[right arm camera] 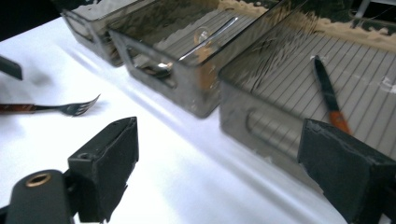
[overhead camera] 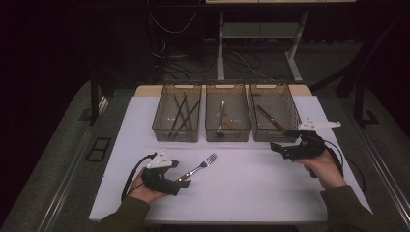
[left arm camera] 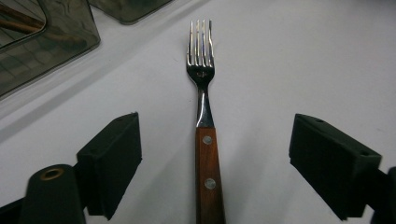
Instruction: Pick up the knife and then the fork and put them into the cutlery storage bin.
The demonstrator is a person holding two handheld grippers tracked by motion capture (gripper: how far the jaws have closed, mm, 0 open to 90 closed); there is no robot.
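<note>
Bins: left bin (overhead camera: pixel 177 112) chopsticks (overhead camera: pixel 181 112); middle bin (overhead camera: pixel 227 112) spoon (overhead camera: pixel 221 118); right bin (overhead camera: pixel 273 112) knife (overhead camera: pixel 270 119). Fork (left arm camera: pixel 204 130) lies on the desk (overhead camera: pixel 251 183) between the spread left tongs (left arm camera: pixel 215 158); right tongs (right arm camera: pixel 219 172) spread, holding nothing.

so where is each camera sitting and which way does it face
High view: above the person's side of the table, looking forward and down at three bins; both forearms, the left gripper and right gripper show.
Left gripper view: rides that gripper, looking along its open jaws at the fork lying between them on the table.
Right gripper view: rides the right gripper, facing the bins past its open jaws.
Shared: all three show the fork and the bins.
</note>
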